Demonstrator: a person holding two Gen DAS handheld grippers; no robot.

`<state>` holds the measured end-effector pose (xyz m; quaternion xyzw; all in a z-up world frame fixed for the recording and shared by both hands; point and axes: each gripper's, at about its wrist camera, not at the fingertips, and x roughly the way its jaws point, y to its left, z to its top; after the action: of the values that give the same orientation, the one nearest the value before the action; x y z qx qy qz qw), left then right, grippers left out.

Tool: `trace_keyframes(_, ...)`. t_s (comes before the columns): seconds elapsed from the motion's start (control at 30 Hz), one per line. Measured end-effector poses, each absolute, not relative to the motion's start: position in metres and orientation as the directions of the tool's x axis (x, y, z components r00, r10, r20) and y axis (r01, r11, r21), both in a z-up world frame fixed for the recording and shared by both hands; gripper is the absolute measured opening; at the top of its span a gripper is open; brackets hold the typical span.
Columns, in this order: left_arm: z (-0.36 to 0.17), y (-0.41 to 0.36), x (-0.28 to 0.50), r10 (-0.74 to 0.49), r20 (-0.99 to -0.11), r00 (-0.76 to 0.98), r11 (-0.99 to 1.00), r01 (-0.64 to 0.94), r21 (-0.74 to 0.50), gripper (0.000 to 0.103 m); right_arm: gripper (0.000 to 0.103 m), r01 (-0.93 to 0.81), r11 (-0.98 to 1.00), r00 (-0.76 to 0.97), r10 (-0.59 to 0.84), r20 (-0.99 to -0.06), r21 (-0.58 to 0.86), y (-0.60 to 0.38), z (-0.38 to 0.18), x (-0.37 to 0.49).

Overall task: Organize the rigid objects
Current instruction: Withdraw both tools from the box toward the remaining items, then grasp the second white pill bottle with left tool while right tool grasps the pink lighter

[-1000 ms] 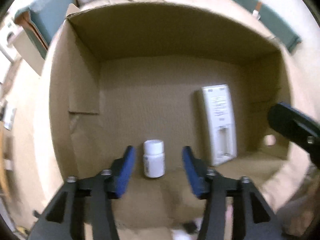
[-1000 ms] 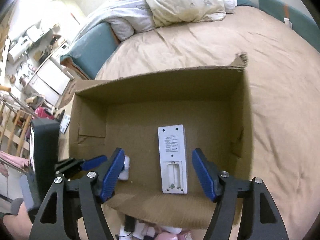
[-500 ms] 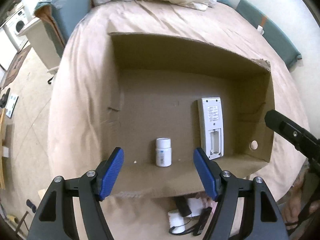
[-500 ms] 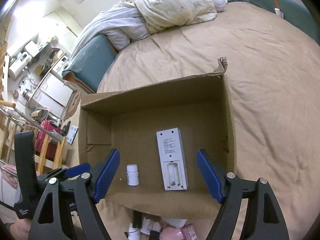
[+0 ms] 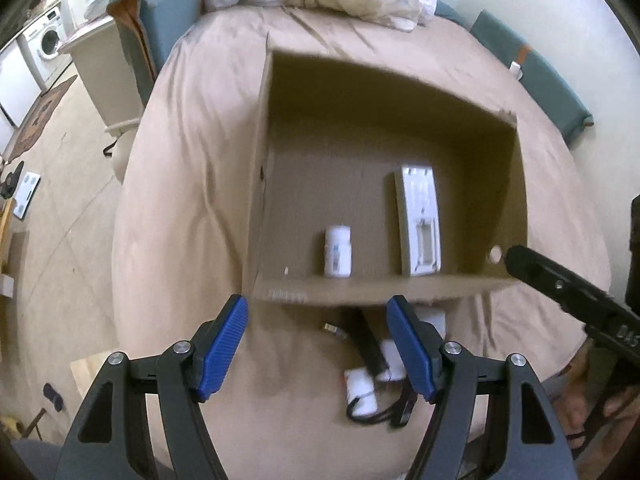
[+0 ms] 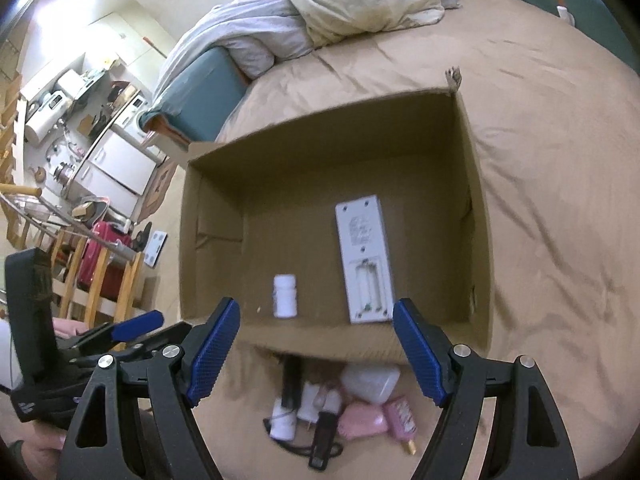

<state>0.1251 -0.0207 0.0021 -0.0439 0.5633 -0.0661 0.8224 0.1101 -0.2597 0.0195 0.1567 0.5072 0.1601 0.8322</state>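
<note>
An open cardboard box [image 5: 384, 284] [image 6: 320, 336] sits on the bed. Inside it a small white pill bottle [image 5: 338, 252] [image 6: 285, 296] stands upright. To its right lies a white remote [image 5: 420, 220] [image 6: 365, 260], back side up, with its battery bay uncovered. My left gripper [image 5: 316, 308] hovers open and empty over the box's near wall. Open and empty as well, my right gripper [image 6: 316, 304] hangs above the same wall. Loose items lie in front of the box: a black stick [image 6: 290, 384], a white container [image 6: 370, 384], pink pieces [image 6: 362, 420] and a white roll [image 5: 360, 392].
The tan bed sheet [image 6: 540, 160] surrounds the box. A crumpled duvet [image 6: 340, 8] lies at the head of the bed. The floor [image 5: 60, 200] drops off at the left, with a wooden frame [image 6: 100, 280] and kitchen clutter beyond it. A dark gripper arm [image 5: 560, 284] crosses the left wrist view's right edge.
Both grippers drew back and up out of the box. The left jaws widened away from the bottle, which stays standing. The pile in front of the box came into view.
</note>
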Motion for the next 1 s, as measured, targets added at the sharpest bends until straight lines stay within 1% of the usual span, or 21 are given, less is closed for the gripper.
trace_keyframes(0.13, -0.012, -0.018, 0.112, -0.149, -0.929, 0.34, 0.989, 0.042, -0.143, 0.069, 0.083, -0.113, 0.897, 0.414, 0.434, -0.8, 0.428, -0.258, 0.016, 0.092)
trace_keyframes(0.3, -0.03, -0.018, 0.103, -0.103, -0.937, 0.334, 0.995, 0.038, -0.096, 0.069, 0.083, -0.107, 0.904, 0.397, 0.421, -0.816, 0.415, -0.261, 0.011, 0.07)
trace_keyframes(0.4, -0.05, -0.011, 0.103, -0.133, -0.949, 0.287, 0.991, 0.019, -0.133, 0.069, 0.083, -0.056, 0.908, 0.386, 0.402, -0.83, 0.414, -0.27, 0.003, 0.061)
trace_keyframes(0.47, -0.061, -0.005, 0.104, -0.113, -0.96, 0.257, 0.993, -0.005, -0.119, 0.069, 0.083, -0.015, 0.913, 0.373, 0.384, -0.844, 0.409, -0.275, -0.005, 0.058)
trace_keyframes(0.63, -0.077, 0.004, 0.104, -0.12, -0.967, 0.223, 0.99, -0.046, -0.134, 0.069, 0.083, 0.046, 0.932, 0.307, 0.328, -0.893, 0.359, -0.278, -0.026, 0.062)
trace_keyframes(0.73, -0.086, 0.001, 0.104, -0.153, -0.97, 0.187, 0.986, -0.038, -0.162, 0.067, 0.083, 0.07, 0.929, 0.281, 0.331, -0.901, 0.363, -0.279, -0.035, 0.066)
trace_keyframes(0.8, -0.092, -0.006, 0.104, -0.166, -0.972, 0.167, 0.985, -0.019, -0.171, 0.062, 0.083, 0.084, 0.929, 0.273, 0.327, -0.905, 0.361, -0.279, -0.04, 0.066)
trace_keyframes(0.93, -0.108, -0.025, 0.107, -0.163, -0.979, 0.124, 0.987, 0.029, -0.161, 0.061, 0.083, 0.082, 0.933, 0.267, 0.319, -0.91, 0.351, -0.277, -0.043, 0.067)
trace_keyframes(1.0, -0.113, -0.033, 0.109, -0.205, -0.973, 0.102, 0.979, 0.038, -0.202, 0.061, 0.083, 0.078, 0.933, 0.265, 0.319, -0.91, 0.35, -0.276, -0.044, 0.069)
